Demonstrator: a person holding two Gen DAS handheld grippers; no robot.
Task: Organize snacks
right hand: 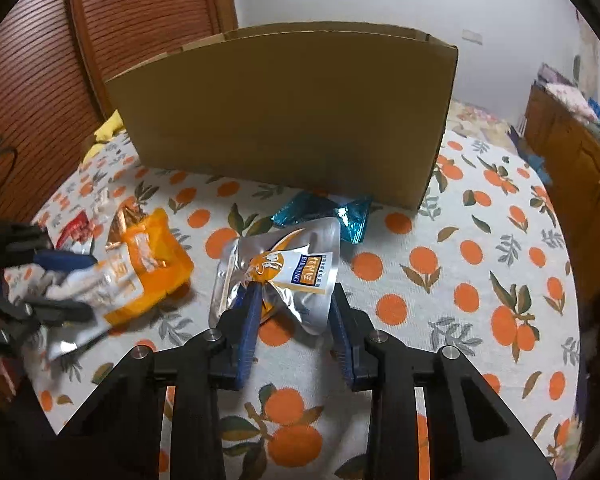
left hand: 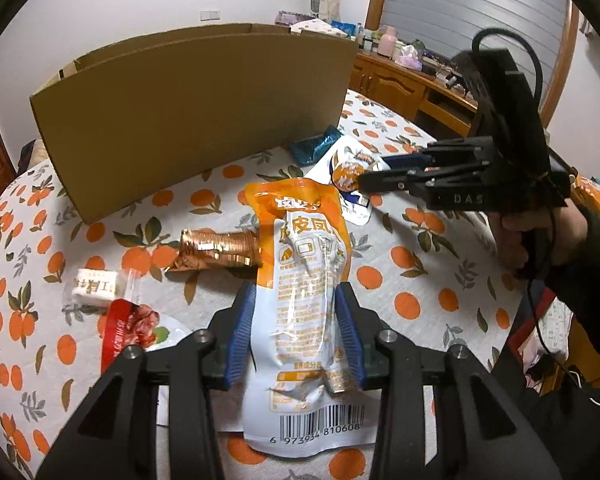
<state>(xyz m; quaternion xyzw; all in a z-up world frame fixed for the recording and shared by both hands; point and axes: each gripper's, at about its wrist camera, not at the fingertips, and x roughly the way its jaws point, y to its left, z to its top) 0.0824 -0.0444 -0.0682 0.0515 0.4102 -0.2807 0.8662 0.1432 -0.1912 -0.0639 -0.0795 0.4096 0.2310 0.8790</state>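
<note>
My left gripper (left hand: 296, 300) is shut on an orange and white snack pouch (left hand: 304, 280) and holds it above the table; the pouch also shows in the right wrist view (right hand: 140, 272). My right gripper (right hand: 294, 300) straddles a silver pouch (right hand: 284, 264) with an orange and blue label; its jaws stand around the pouch, and the grip is not clear. The silver pouch also shows in the left wrist view (left hand: 348, 172), at the right gripper's (left hand: 370, 172) tips. A big open cardboard box (left hand: 188, 112) stands behind the snacks, also in the right wrist view (right hand: 292, 112).
On the orange-print cloth (left hand: 420, 280) lie a copper foil packet (left hand: 216, 250), a small white packet (left hand: 94, 286), a red packet (left hand: 128, 332) and a teal foil packet (left hand: 312, 146), also in the right wrist view (right hand: 324, 212). A wooden cabinet (right hand: 580, 184) stands at the right.
</note>
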